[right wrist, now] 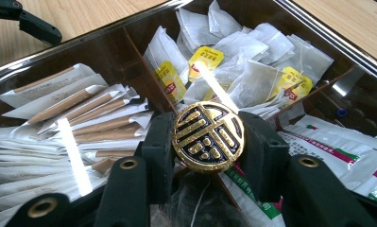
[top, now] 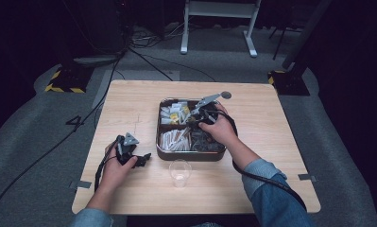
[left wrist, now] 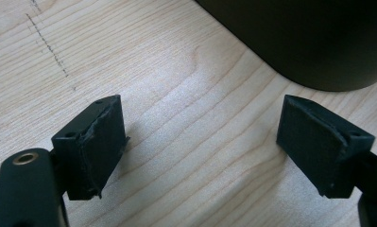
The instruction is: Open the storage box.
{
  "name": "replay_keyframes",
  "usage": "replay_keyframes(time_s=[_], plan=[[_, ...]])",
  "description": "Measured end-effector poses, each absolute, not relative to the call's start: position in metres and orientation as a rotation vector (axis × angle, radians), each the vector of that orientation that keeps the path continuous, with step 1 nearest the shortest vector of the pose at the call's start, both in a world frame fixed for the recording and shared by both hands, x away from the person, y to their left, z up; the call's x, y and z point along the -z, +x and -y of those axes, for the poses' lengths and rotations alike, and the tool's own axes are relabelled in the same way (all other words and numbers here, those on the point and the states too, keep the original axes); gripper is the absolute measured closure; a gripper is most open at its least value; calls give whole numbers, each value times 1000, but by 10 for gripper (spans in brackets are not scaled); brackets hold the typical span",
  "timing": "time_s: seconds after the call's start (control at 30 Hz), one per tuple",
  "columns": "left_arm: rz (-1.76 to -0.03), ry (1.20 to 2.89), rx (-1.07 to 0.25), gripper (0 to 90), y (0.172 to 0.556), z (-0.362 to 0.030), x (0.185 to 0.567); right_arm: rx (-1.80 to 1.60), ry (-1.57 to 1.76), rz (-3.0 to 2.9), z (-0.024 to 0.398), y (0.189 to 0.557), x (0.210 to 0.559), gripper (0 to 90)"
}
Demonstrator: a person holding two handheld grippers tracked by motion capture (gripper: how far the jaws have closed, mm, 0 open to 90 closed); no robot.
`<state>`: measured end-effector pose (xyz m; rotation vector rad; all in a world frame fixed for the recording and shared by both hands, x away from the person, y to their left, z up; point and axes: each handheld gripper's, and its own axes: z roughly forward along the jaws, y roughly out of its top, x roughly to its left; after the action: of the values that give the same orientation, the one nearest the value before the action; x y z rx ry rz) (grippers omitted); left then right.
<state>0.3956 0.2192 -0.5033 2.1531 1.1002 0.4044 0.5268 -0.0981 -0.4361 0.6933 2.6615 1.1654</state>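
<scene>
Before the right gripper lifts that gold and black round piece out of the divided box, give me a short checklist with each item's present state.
1. Right gripper shut on the round piece: ok, a pad presses on each side.
2. Grip centred: ok, the piece sits midway between the jaws.
3. Piece free of what lies below: cannot tell, a dark bag sits right under it.
4. Way up clear: ok, nothing hangs over the box.
5. Left gripper out of the way: ok, open over bare table beside the box.
6. Plastic cup upright: ok, it stands in front of the box.
</scene>
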Motion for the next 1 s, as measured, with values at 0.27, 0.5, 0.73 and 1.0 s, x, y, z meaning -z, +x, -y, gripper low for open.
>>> replay_keyframes(time_s=[0.27,0.5,0.73,1.0], plan=[[-1092,2157,-406,166,396,-219,503,-1179,716,-2647,98,526,437,587],[-1091,2157,-406,165,396,-219,503,-1172,717,-2652,98,525,435,587],[-1085,2161,-407,164,397,-220,503,-1189,693,-2619,97,523,423,588],[-1086,2157,-408,164,397,-219,504,-1225,646,-2578,103,519,394,588]])
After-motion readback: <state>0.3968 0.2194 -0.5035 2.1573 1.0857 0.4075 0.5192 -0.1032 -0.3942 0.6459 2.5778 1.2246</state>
